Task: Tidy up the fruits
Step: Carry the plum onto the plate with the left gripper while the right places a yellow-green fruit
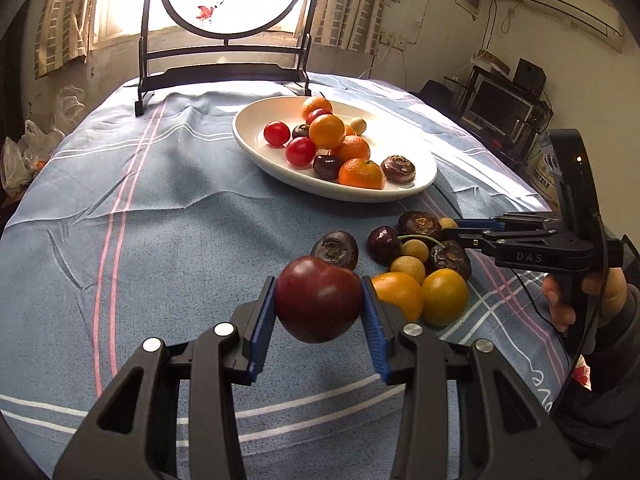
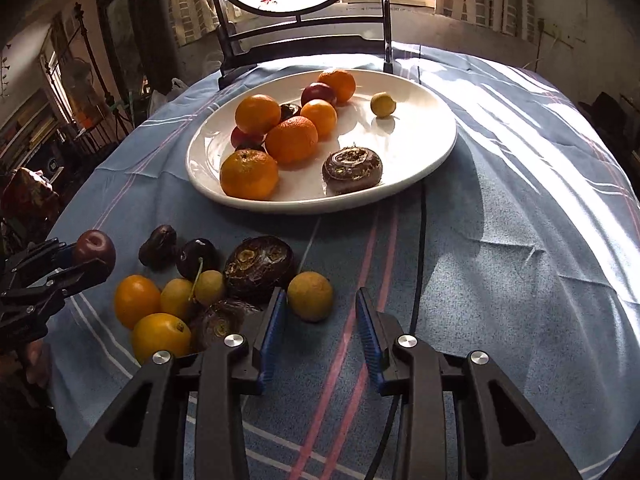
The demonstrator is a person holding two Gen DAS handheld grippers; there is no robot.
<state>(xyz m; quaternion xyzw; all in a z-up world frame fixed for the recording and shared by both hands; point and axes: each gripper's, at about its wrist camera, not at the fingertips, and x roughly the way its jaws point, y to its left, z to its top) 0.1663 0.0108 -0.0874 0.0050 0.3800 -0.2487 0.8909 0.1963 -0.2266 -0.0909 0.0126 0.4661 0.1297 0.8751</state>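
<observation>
Clamped between our left gripper (image 1: 319, 307) pads sits a dark red plum (image 1: 319, 299), lifted off the cloth; the white plate (image 1: 416, 190) lies straight ahead beyond it, so we expect a forward carry. Our right gripper (image 2: 321, 334) has its jaws parted on nothing, and the nearest longan (image 2: 310, 297) sits just left of the gap, so we'd shift left.

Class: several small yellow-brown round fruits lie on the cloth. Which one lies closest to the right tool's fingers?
The lone round fruit just beside the right tool's left finger; the others cluster further left.
</observation>
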